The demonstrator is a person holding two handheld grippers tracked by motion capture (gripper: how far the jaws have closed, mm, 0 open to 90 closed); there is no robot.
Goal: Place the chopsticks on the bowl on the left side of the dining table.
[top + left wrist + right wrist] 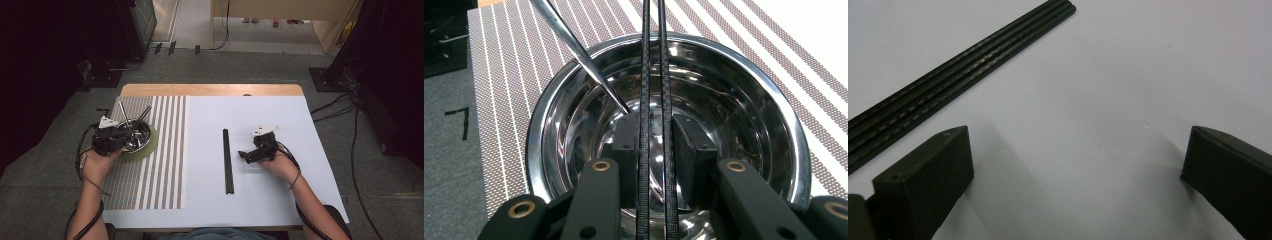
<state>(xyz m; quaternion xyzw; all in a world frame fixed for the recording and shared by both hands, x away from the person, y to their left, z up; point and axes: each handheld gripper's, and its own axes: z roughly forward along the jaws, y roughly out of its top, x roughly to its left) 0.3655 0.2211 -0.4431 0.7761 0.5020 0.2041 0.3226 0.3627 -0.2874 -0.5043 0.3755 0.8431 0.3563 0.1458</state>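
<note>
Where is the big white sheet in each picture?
High view: the white sheet covers the table right of the striped mat.
Left gripper view: top right corner, past the mat's stripes.
Right gripper view: the pale ground all around.
Shared landmark: the black chopsticks lying on it, upper left in the right gripper view.

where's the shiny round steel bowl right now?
The shiny round steel bowl sits at the left of the high view, on a green round mat over the striped placemat, with the left gripper at it.
</note>
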